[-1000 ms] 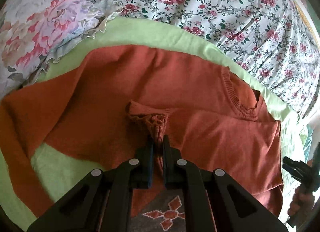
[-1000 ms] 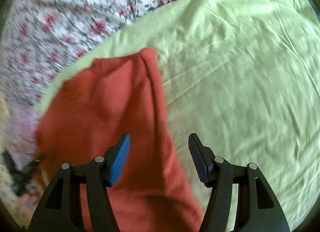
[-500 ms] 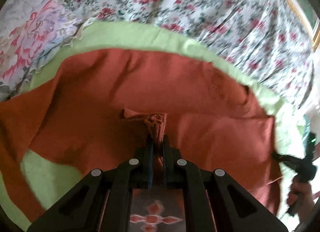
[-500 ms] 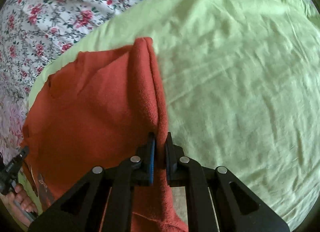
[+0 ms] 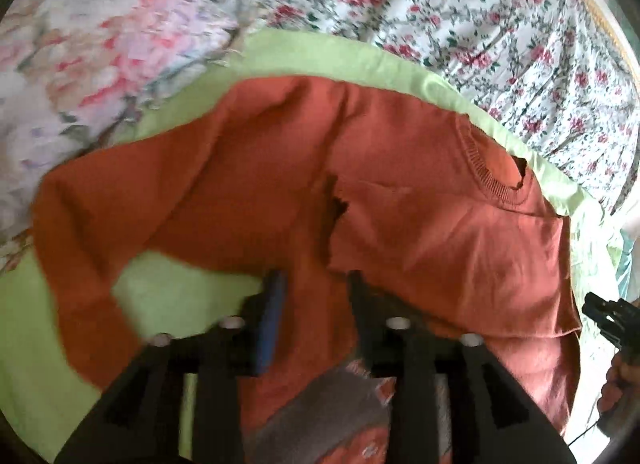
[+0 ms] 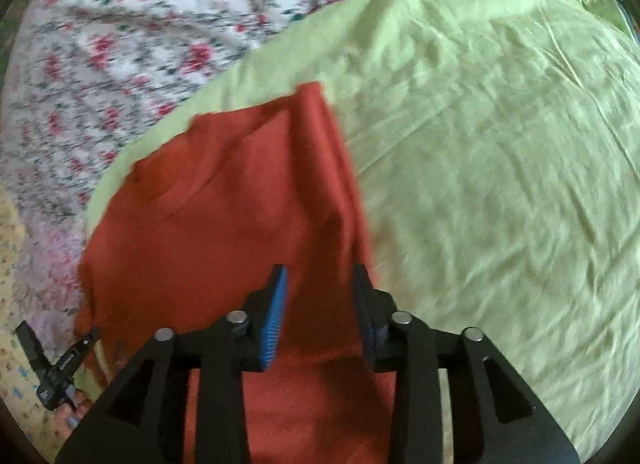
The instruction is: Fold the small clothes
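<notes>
A rust-orange knit sweater (image 5: 400,191) lies on a light green sheet (image 5: 180,296), its ribbed collar (image 5: 492,179) at the right and one sleeve (image 5: 80,223) stretched to the left. My left gripper (image 5: 316,292) is open just above the sweater, with a folded-over sleeve cuff lying loose past its tips. In the right wrist view the sweater (image 6: 224,203) lies with a folded side edge (image 6: 336,167) running away from me. My right gripper (image 6: 320,296) is open with that edge between its jaws, not pinched.
A floral bedspread (image 5: 480,15) surrounds the green sheet (image 6: 500,143). A floral pillow (image 5: 88,55) sits at the left. A grey patterned cloth (image 5: 332,416) shows under the left gripper. The other hand-held gripper shows at each view's edge (image 5: 612,320) (image 6: 56,368).
Both grippers have opened and let go of the sweater. The sleeve cuff that the left one held now lies on the sweater; the side edge that the right one pinched lies flat.
</notes>
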`<state>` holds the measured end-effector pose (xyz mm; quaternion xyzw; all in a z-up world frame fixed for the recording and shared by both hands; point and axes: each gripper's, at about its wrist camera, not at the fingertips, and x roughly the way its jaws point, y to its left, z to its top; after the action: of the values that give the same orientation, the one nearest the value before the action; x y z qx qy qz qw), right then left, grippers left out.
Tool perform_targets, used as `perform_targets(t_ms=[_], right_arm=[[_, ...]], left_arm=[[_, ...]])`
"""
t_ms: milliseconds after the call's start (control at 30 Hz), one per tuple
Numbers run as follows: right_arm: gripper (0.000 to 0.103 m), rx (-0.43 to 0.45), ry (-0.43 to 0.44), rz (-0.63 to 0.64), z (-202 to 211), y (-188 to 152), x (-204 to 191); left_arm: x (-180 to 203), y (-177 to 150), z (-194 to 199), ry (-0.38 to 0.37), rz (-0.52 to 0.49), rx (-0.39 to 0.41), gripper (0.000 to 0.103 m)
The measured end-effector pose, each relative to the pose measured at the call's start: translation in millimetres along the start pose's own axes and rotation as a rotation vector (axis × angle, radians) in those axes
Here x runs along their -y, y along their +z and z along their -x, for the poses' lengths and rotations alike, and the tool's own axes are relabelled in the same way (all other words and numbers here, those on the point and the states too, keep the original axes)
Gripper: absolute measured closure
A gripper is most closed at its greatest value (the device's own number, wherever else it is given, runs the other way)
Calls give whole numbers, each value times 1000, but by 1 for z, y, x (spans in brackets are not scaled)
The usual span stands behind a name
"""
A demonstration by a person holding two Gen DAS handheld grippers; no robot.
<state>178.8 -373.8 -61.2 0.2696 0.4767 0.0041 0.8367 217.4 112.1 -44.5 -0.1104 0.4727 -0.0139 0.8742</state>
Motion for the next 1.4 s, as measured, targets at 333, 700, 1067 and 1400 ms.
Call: perform_targets(t_ms=[333,700,1067,1400], right_arm=[[63,-101,101,57,-4,-69,-65],[63,-146,137,107,-6,-92,-107],[63,-128,109,122,8,-103,-104],[63,-111,109,105,12,-98,-88]], left_arm=[[-82,-27,52,59,166,-8,35],[-125,-32,19,152,258,-122,31],[-120,-24,6,181,191,-157,93],[-8,12,102,-200,88,97,94]])
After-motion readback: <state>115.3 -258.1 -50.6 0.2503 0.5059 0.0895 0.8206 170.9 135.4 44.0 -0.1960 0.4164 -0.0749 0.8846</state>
